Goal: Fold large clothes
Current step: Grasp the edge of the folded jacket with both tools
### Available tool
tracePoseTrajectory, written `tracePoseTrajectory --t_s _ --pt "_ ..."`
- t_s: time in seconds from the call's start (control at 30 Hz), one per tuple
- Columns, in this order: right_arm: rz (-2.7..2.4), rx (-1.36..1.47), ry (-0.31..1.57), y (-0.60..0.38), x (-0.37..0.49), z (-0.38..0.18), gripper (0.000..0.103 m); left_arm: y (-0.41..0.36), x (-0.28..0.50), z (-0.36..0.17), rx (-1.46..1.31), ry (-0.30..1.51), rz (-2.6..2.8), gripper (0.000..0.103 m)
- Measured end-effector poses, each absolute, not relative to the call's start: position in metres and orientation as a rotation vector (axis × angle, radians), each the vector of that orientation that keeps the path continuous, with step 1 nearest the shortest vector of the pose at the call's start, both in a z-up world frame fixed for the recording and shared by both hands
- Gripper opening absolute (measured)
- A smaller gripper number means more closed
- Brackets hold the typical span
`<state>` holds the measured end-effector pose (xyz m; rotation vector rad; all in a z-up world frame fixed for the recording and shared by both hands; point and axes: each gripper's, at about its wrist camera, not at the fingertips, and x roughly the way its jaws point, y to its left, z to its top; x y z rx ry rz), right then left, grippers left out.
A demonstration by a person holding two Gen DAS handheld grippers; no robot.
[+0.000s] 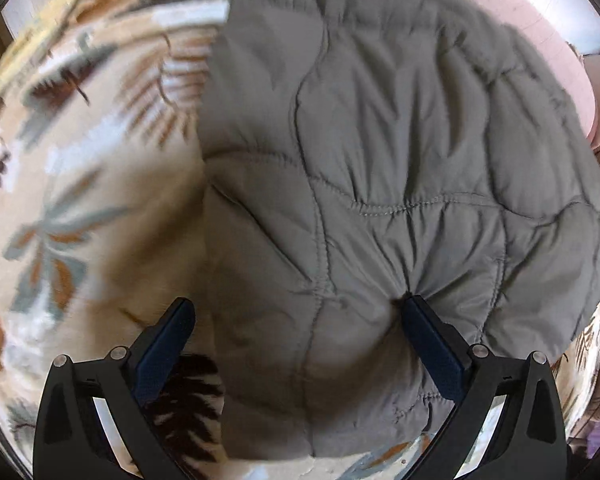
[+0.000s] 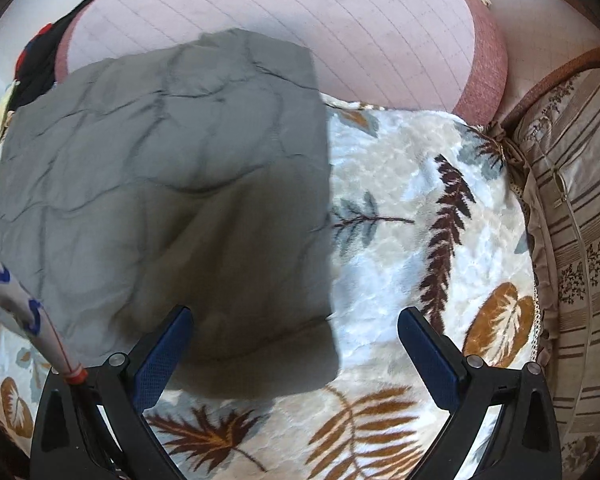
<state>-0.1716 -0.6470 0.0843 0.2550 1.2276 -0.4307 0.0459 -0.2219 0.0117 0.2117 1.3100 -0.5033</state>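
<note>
A grey quilted jacket (image 1: 380, 160) lies folded on a leaf-patterned blanket (image 1: 80, 208). My left gripper (image 1: 296, 312) is open right over its near edge; the right fingertip (image 1: 414, 306) presses into the fabric and the left fingertip (image 1: 180, 312) is over the blanket. In the right wrist view the jacket (image 2: 160, 184) lies as a rough rectangle at left. My right gripper (image 2: 296, 320) is open and empty above its near right corner, over the blanket (image 2: 412, 240).
A pink quilted mattress (image 2: 300, 32) lies beyond the blanket. A striped beige cushion (image 2: 572, 208) stands at the right. A dark garment (image 2: 40, 60) lies at the far left. A patterned sleeve (image 2: 4, 292) shows at the left edge.
</note>
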Motion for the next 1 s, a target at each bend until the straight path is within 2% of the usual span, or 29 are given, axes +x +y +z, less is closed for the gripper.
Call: tracePoseTrajectory --t_s 0.27,0.6,0.8,0.83,0.87,0.9,0.93,0.97,1.0 --pt "-0.316 0.403 1.263 -0.675 -0.156 0.058 0.103 -0.242 0.048 0.005 0.329 1.328 -0.536 0.103" --pt "-0.143 0.670 1.325 -0.696 -0.132 -0.003 0.103 -0.255 0.062 -0.004 0.316 1.352 -0.575 0.103" --pt "-0.144 0.602 1.338 -0.683 -0.121 -0.006 0.103 -0.273 0.067 -0.010 0.323 1.357 -0.582 0.103" --pt "-0.140 0.596 1.337 -0.680 -0.119 -0.005 0.096 -0.274 0.068 -0.010 0.300 1.367 -0.596 0.098" --pt "-0.103 0.606 1.312 -0.677 -0.119 -0.001 0.070 -0.277 0.066 -0.010 0.288 1.366 -0.606 0.092" --pt "-0.059 0.628 1.285 -0.674 -0.118 0.004 0.066 -0.283 0.060 -0.007 0.282 1.359 -0.620 0.088" --pt "-0.063 0.593 1.278 -0.667 -0.117 0.010 0.057 -0.283 0.061 -0.005 0.284 1.352 -0.628 0.081" --pt "-0.054 0.576 1.273 -0.664 -0.117 0.013 0.053 -0.286 0.059 -0.002 0.280 1.345 -0.639 0.072" --pt "-0.059 0.549 1.269 -0.658 -0.115 0.017 0.051 -0.287 0.056 0.002 0.272 1.342 -0.643 0.069"
